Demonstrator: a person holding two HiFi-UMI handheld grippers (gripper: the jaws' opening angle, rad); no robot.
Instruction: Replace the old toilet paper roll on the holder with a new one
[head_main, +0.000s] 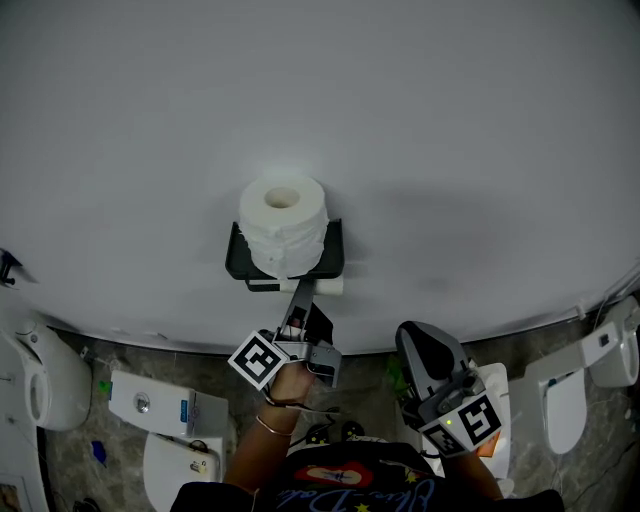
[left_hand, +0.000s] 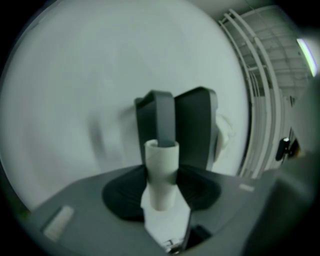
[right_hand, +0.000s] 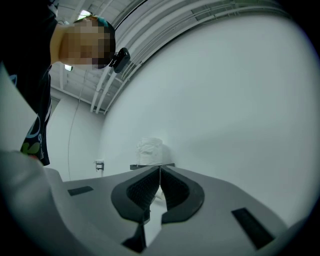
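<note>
My left gripper (head_main: 300, 300) reaches up at the black holder (head_main: 335, 250) on the grey wall (head_main: 450, 150). In the head view the holder sits at 12 o'clock from that claw. In the left gripper view the jaws stand wide, and the old cardboard tube (left_hand: 161, 155) runs straight up between them. The dark pads (left_hand: 125, 192) meet its sides at 3 and 9 o'clock, so I read the left claw as grasping the tube. The tube's open end points at the holder (left_hand: 197, 125). In the head view the tube (head_main: 325, 286) lies level just under the holder's shelf, at 6 o'clock from the new roll (head_main: 283, 222).

The new roll stands upright on top of the shelf, against the wall, with its hollow core facing my head camera. In the left gripper view a white lump of it (left_hand: 223, 135) peeks out at 3 o'clock of the holder.

My right gripper (head_main: 425, 345) hangs well apart, at about 4 o'clock from the holder. Its jaws are clenched together with nothing between them. The right gripper view looks past its closed tips (right_hand: 160, 175) at the new roll (right_hand: 151, 151) at 12 o'clock.

A white toilet (head_main: 45, 375) stands on the floor at 8 o'clock.
</note>
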